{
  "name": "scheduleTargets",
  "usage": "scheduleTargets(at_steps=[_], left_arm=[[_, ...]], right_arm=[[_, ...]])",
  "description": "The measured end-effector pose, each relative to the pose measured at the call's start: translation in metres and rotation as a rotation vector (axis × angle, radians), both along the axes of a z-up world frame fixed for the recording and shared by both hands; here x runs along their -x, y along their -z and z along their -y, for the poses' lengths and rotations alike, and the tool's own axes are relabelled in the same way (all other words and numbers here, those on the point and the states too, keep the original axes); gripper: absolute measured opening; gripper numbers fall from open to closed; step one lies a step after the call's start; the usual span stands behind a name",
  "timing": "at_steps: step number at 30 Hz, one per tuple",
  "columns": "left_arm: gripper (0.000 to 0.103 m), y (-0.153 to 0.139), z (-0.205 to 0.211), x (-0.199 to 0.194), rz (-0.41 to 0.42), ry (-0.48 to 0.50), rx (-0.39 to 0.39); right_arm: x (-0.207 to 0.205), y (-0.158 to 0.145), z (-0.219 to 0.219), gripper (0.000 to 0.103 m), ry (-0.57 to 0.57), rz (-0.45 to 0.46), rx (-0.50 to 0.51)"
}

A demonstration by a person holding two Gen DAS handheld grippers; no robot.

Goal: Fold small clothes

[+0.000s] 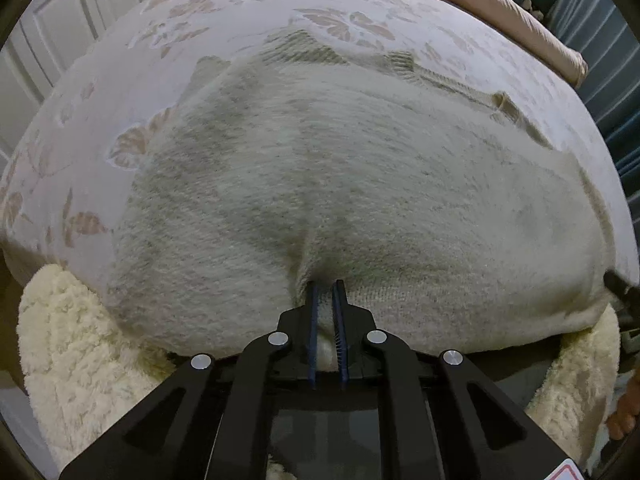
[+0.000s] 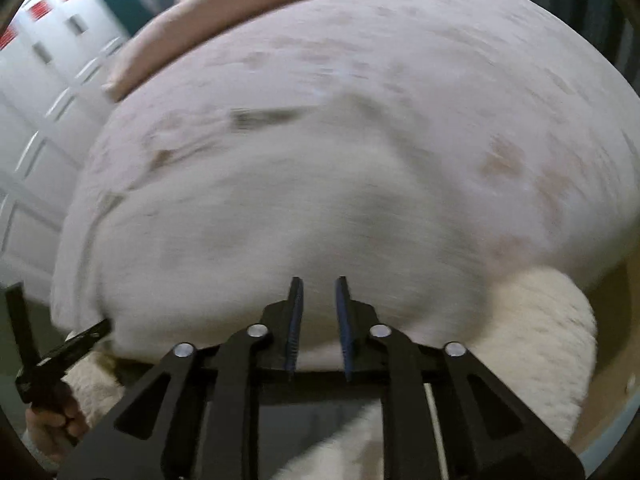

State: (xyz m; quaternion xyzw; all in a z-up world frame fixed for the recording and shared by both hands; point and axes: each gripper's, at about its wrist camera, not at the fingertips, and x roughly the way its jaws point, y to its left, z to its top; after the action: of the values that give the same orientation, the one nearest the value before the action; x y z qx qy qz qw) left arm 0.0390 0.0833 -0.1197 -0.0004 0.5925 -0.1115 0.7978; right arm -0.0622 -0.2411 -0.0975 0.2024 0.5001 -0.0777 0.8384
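Observation:
A cream knitted sweater (image 1: 340, 184) lies spread on the bed, its near hem at the mattress edge. My left gripper (image 1: 325, 286) is shut on the sweater's near hem, with fabric pinched between the blue pads. In the right wrist view, which is motion-blurred, the sweater (image 2: 280, 208) lies below my right gripper (image 2: 319, 282). Its jaws stand a little apart at the near hem, with no fabric seen between them. The left gripper also shows in the right wrist view (image 2: 100, 326) at the sweater's left edge.
The bed has a pale leaf-patterned cover (image 1: 248, 12) and a beige duvet (image 1: 532, 28) at the far side. A fluffy cream rug (image 1: 80, 352) lies below the near edge. White panelled doors (image 1: 52, 36) stand at the left.

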Motion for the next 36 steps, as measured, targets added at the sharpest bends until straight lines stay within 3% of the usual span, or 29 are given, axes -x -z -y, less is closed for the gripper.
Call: scheduleTargets(at_steps=[2, 4, 6, 7, 8, 9, 11, 14, 18, 19, 20, 21, 24, 26, 28, 30, 36], left_arm=[[0.012, 0.001, 0.0, -0.001, 0.002, -0.001, 0.0], [0.012, -0.002, -0.002, -0.001, -0.006, -0.005, 0.011], [0.016, -0.012, -0.004, -0.003, -0.005, -0.001, 0.04], [0.028, -0.019, -0.005, -0.006, 0.011, -0.009, 0.055], [0.047, -0.027, -0.007, -0.009, 0.038, -0.027, 0.057], [0.053, -0.037, -0.01, -0.015, 0.081, -0.052, 0.058], [0.061, -0.048, -0.012, -0.035, 0.147, -0.077, 0.061], [0.061, -0.043, -0.01, -0.072, 0.166, -0.1, 0.026], [0.061, -0.014, -0.006, -0.111, 0.103, -0.109, -0.043], [0.063, -0.005, -0.006, -0.116, 0.08, -0.108, -0.081], [0.066, 0.003, -0.005, -0.12, 0.062, -0.101, -0.106], [0.068, 0.007, -0.004, -0.123, 0.071, -0.102, -0.119], [0.068, 0.005, -0.001, -0.125, 0.066, -0.107, -0.14], [0.067, -0.003, -0.003, -0.121, 0.067, -0.114, -0.131], [0.067, -0.009, -0.005, -0.115, 0.069, -0.121, -0.129], [0.067, -0.015, -0.006, -0.103, 0.07, -0.132, -0.13], [0.071, -0.022, 0.001, -0.073, 0.042, -0.099, -0.163]], right_arm=[[-0.021, 0.019, -0.013, 0.033, -0.048, -0.042, 0.063], [-0.03, 0.044, -0.014, 0.033, -0.067, -0.123, 0.081], [-0.031, 0.029, -0.008, 0.034, -0.056, -0.086, 0.058], [-0.033, 0.016, -0.003, 0.034, -0.049, -0.051, 0.054], [-0.037, 0.008, 0.0, 0.037, -0.038, -0.027, 0.062], [-0.042, -0.004, 0.009, 0.039, -0.016, 0.005, 0.082], [-0.056, -0.019, 0.033, 0.055, 0.045, 0.048, 0.12], [-0.073, -0.014, 0.059, 0.06, 0.113, 0.032, 0.17], [-0.098, 0.035, 0.092, 0.06, 0.142, -0.096, 0.179], [-0.107, 0.049, 0.095, 0.064, 0.141, -0.139, 0.176], [-0.11, 0.059, 0.102, 0.075, 0.147, -0.152, 0.166], [-0.11, 0.061, 0.111, 0.078, 0.18, -0.138, 0.161], [-0.104, 0.043, 0.113, 0.065, 0.246, -0.115, 0.133], [-0.096, 0.022, 0.099, 0.064, 0.243, -0.069, 0.141], [-0.08, -0.004, 0.067, 0.063, 0.17, 0.011, 0.096], [-0.072, -0.012, 0.032, 0.06, 0.085, 0.032, 0.066], [-0.077, -0.001, -0.068, 0.029, -0.175, 0.002, -0.055]])
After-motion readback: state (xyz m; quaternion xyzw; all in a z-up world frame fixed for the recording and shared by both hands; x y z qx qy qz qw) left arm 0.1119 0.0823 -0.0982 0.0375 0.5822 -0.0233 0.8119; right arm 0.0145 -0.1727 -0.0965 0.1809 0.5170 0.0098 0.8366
